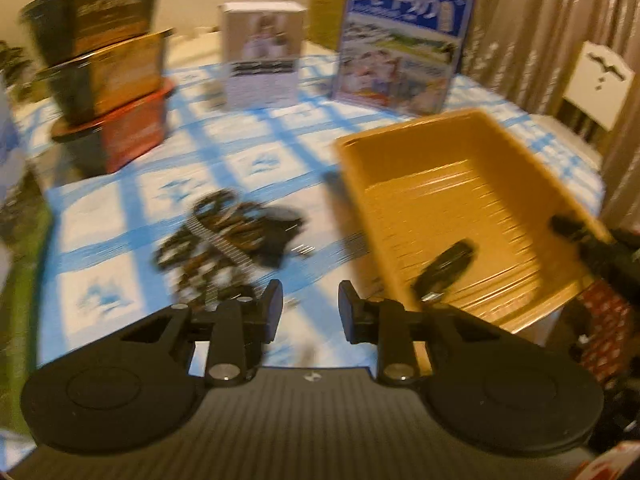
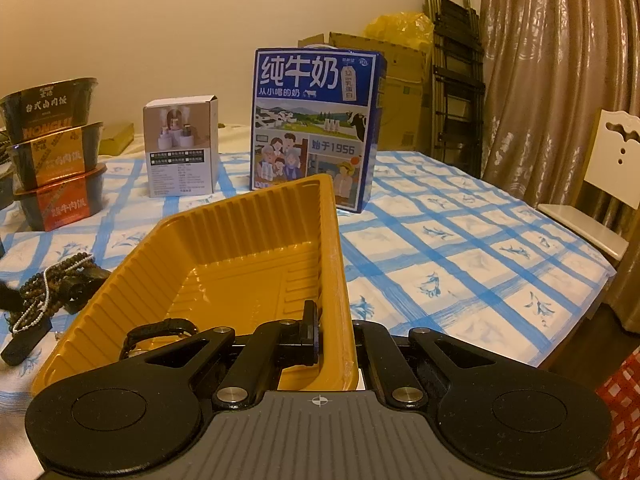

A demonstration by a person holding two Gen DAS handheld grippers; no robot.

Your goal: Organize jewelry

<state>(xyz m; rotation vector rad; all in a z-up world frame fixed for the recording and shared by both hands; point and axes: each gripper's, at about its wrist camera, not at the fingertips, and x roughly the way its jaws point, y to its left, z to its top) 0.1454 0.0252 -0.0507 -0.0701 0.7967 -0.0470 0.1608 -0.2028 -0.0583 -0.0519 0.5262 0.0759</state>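
Motion blur smears the jewelry pile (image 1: 228, 240); the right gripper (image 2: 336, 332) hides the tray rim (image 2: 340, 264)

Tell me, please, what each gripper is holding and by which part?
The right gripper clamps the yellow tray by its near right wall; the left gripper is open, holding nothing.

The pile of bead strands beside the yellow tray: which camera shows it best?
The left wrist view: the pile of bead strands lies near centre, whole though blurred. The right wrist view shows it sharper but squeezed against the left edge, beside the yellow tray.
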